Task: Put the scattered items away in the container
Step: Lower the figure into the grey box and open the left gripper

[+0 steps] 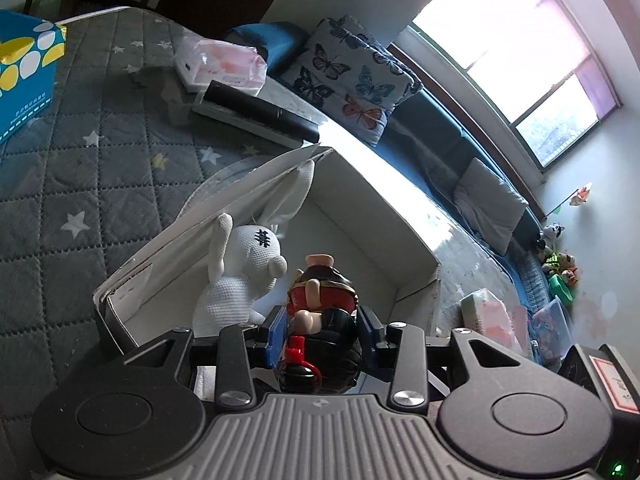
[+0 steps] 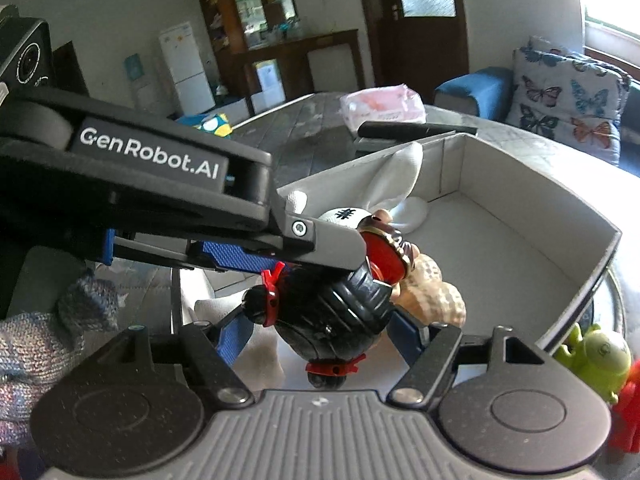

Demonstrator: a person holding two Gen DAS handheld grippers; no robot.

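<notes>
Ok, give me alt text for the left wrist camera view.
The left gripper clamps a black-and-red toy above an open white box. A white knitted rabbit is already inside, against the box's left wall. The box rests on a grey star-print quilted cover.

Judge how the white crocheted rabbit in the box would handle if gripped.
The white crocheted rabbit looks soft, so it would probably squash under a grip. Its long ears droop against the box wall, likely floppy. Probably light and not fragile.
</notes>
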